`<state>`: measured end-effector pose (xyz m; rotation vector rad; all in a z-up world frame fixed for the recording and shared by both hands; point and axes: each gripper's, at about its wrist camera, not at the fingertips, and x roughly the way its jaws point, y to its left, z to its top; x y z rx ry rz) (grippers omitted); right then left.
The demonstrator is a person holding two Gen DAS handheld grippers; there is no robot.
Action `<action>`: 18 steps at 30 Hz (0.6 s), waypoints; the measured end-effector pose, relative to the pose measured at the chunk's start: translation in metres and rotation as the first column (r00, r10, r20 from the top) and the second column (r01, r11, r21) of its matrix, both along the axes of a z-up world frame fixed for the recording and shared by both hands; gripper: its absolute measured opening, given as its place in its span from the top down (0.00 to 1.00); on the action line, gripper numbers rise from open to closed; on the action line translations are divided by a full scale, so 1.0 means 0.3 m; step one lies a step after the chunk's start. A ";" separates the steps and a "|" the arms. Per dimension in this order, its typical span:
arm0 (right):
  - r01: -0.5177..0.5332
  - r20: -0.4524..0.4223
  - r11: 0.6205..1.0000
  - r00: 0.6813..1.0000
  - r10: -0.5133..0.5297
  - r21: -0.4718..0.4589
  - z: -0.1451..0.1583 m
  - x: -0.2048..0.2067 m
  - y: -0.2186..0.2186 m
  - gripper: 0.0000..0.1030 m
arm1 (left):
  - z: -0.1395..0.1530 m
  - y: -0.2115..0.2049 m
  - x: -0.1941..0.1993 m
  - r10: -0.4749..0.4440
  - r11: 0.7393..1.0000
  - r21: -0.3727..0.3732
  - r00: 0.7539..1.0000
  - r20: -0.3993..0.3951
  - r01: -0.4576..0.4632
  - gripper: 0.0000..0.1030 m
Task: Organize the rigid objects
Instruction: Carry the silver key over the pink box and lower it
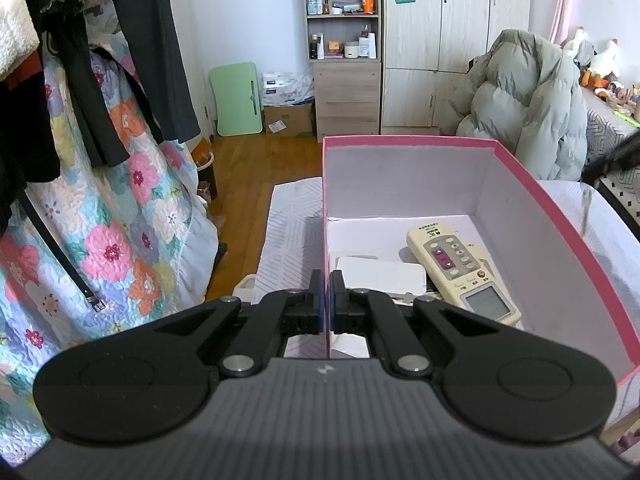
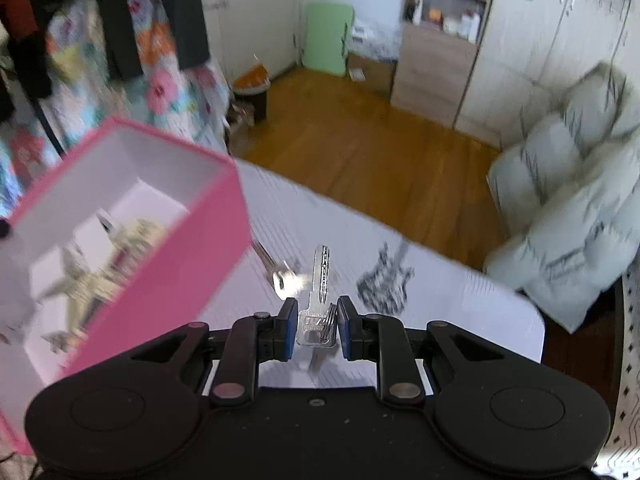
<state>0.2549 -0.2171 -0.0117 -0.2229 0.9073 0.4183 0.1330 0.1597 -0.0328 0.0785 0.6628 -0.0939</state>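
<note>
A pink box [image 1: 560,216] with a white inside stands on the white table. My left gripper [image 1: 327,300] is shut on the box's left wall, near its front corner. Inside the box lie a cream remote control [image 1: 460,272] and a flat white device [image 1: 380,276]. In the right wrist view the pink box [image 2: 172,272] is at the left, blurred. My right gripper [image 2: 317,330] is shut on a bunch of silver keys [image 2: 318,300], held above the table just right of the box. One key sticks forward and another swings to the left.
A white table cover [image 2: 440,320] with a dark print lies under the keys. A grey puffer coat [image 2: 568,208] is draped at the right. Floral bedding and dark clothes [image 1: 100,200] hang at the left. Wooden floor, shelves and wardrobe stand beyond.
</note>
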 end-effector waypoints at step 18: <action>-0.339 0.034 0.918 0.940 0.340 0.204 0.193 -0.193 0.403 0.76 | 0.009 0.010 -0.010 -0.010 1.000 -0.021 1.000 0.007 0.010 0.98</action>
